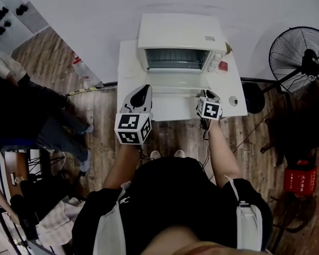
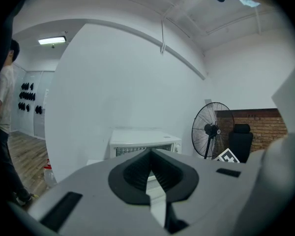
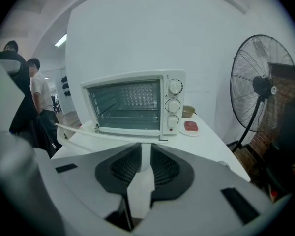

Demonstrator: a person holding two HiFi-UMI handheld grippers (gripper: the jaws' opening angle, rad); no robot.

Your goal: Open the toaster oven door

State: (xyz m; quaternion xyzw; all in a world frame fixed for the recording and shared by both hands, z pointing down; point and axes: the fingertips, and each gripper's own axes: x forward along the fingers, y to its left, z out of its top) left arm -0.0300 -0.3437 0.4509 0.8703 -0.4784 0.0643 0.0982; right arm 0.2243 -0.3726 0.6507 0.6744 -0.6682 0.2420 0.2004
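The right gripper (image 3: 145, 156) hides the front edge of the toaster oven's (image 3: 132, 102) lowered door (image 3: 113, 133), and the fan (image 3: 263, 97) right of the toaster oven runs off the picture's edge. From the head view, the items (image 1: 222, 65) on the bench (image 1: 128, 62) just right of the toaster oven are too small to tell.

The white boxy metal toaster oven (image 1: 179, 39) stood on the white counter (image 1: 128, 62), its white door (image 1: 175, 84) hanging open, lowered flat.

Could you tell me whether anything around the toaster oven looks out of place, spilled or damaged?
Nothing stands out. The toaster oven sits square on the white table, its door folded down evenly and the racks inside level. The small dish beside it is upright, with nothing spilled around it.
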